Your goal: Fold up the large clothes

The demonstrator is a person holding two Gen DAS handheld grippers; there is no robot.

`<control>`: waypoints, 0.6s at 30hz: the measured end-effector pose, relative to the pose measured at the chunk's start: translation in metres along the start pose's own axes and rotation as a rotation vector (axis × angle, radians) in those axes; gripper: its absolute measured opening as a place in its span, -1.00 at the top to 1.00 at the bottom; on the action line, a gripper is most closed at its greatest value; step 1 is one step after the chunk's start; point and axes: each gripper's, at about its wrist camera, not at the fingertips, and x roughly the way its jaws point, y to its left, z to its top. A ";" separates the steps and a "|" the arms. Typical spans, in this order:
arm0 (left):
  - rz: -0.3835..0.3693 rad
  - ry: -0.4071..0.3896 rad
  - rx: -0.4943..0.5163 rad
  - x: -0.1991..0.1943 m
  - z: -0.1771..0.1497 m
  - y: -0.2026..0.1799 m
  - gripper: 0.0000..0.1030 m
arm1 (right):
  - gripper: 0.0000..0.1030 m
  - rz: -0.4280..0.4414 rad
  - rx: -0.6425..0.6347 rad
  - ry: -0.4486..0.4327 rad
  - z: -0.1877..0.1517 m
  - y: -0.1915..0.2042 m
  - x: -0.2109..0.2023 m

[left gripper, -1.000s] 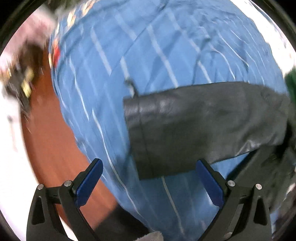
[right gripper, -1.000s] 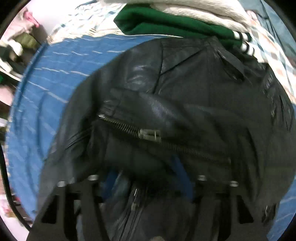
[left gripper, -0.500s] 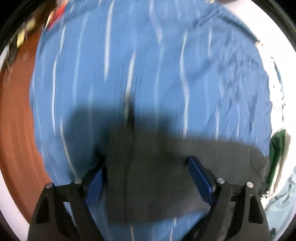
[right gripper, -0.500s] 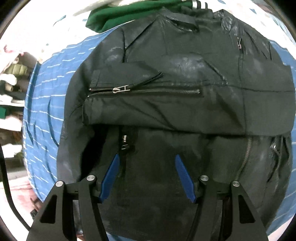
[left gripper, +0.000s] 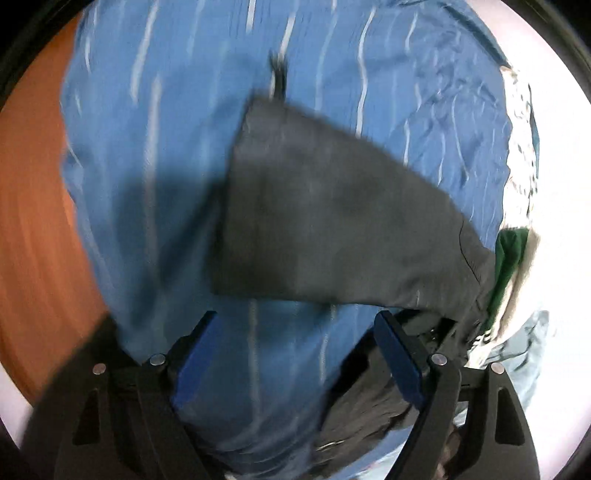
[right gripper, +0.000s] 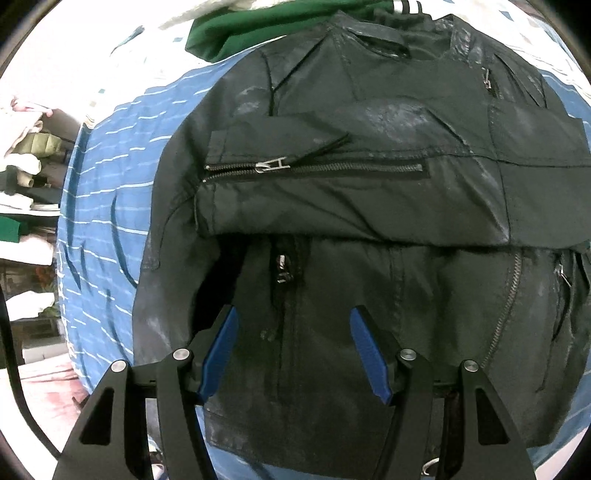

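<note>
A black leather jacket [right gripper: 369, 229] lies flat on a blue striped sheet [right gripper: 107, 192]. One sleeve [right gripper: 351, 195] with an open cuff zipper is folded across its chest. My right gripper [right gripper: 291, 325] is open and empty above the jacket's lower front. In the left wrist view the other sleeve [left gripper: 325, 221] stretches out flat on the blue sheet [left gripper: 166, 147], cuff to the left. My left gripper [left gripper: 295, 332] is open and empty, just short of that sleeve's near edge.
A folded green garment [right gripper: 266, 26] and white clothes lie beyond the jacket's collar; the green one also shows in the left wrist view [left gripper: 511, 251]. The brown floor [left gripper: 33, 221] lies past the sheet's left edge. Shelves with piled clothes [right gripper: 26, 158] stand at the left.
My right gripper let go of the folded sleeve and pulled back, open. My left gripper swung over the outstretched sleeve, then drew back, so the sleeve now lies ahead of its fingers.
</note>
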 end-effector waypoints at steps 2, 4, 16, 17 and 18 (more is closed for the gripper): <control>-0.003 -0.035 -0.033 0.011 0.003 -0.006 -0.35 | -0.26 -0.012 -0.002 0.004 -0.002 -0.003 0.001; 0.027 -0.088 -0.048 0.013 0.018 -0.014 -0.22 | -0.26 -0.024 -0.006 0.004 -0.002 -0.004 0.002; 0.004 -0.366 0.244 -0.022 0.136 -0.084 0.73 | -0.26 -0.080 -0.024 -0.019 0.001 -0.003 0.005; -0.005 -0.343 0.258 -0.012 0.143 -0.092 0.67 | -0.26 -0.081 -0.026 -0.019 0.002 -0.003 0.005; -0.019 -0.319 0.259 -0.006 0.148 -0.090 0.65 | -0.26 -0.084 -0.028 -0.021 0.004 -0.002 0.005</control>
